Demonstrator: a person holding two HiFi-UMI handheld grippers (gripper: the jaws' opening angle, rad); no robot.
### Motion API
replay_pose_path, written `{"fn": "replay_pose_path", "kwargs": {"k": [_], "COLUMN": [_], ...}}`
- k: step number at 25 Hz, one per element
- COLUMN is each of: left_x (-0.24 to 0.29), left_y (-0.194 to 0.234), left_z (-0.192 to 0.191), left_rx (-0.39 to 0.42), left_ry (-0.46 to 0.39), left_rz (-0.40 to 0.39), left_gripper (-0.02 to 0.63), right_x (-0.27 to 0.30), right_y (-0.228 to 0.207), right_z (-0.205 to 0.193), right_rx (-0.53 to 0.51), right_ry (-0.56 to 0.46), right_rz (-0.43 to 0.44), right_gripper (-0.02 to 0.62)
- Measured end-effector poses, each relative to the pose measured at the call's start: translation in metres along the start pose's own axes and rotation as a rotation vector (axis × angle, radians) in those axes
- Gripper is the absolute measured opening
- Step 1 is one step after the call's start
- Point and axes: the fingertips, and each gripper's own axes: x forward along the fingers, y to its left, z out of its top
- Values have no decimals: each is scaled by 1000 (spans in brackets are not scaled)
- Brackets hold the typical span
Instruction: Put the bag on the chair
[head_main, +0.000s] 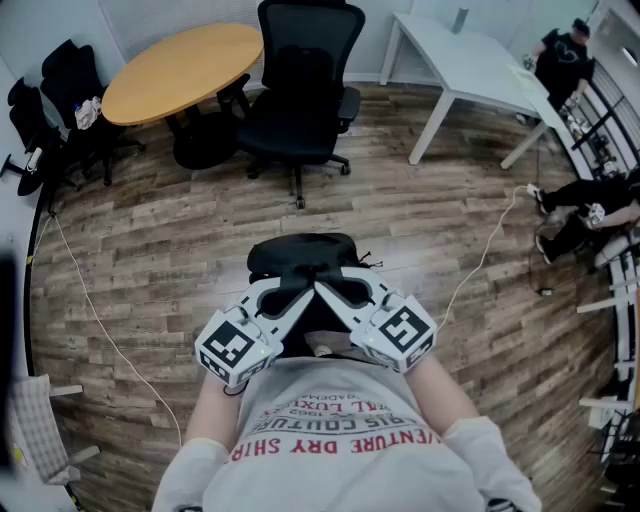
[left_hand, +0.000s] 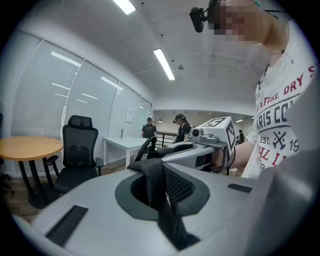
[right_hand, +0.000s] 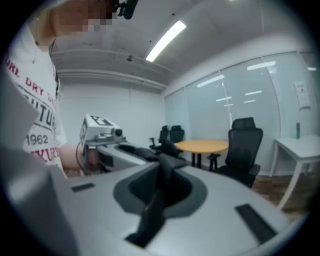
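A black bag (head_main: 300, 256) hangs just in front of me above the wood floor, held up by its straps. My left gripper (head_main: 296, 292) is shut on one woven black strap (left_hand: 159, 187), which runs through its jaws. My right gripper (head_main: 328, 290) is shut on the other strap (right_hand: 159, 192). Both grippers meet tip to tip over the bag. The black office chair (head_main: 300, 85) stands farther ahead by the round table, with its seat bare. It also shows as the chair (left_hand: 77, 157) in the left gripper view and the chair (right_hand: 245, 150) in the right gripper view.
A round orange table (head_main: 185, 68) stands behind the chair on the left, with more black chairs (head_main: 60, 90) at the far left. A white table (head_main: 470, 60) is at the back right. White cables (head_main: 480, 260) lie on the floor. People (head_main: 565, 60) are at the right edge.
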Motion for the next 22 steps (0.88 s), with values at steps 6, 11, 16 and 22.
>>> {"fn": "replay_pose_path", "kwargs": {"k": [6,11,16,22], "left_x": [9,14,23,32], "left_y": [-1,2,12,43], "left_z": [0,-1,-1,-3], "left_rx": [1,-1,-27,-62], "left_ry": [16,20,28,38], "left_rz": [-1,-9,-16,-14], "left_gripper": [48,48,48,48], "right_x": [-6,-6,0,25], "right_y": [-7,-13,-25,-47], "right_z": [-2,-4,-6,-9], "right_rx": [11,24,55,72], "right_ry": [-6,-6,-3,24], "right_rz": [-3,-8,-16,-10], "right_gripper": [44,44,44,44]}}
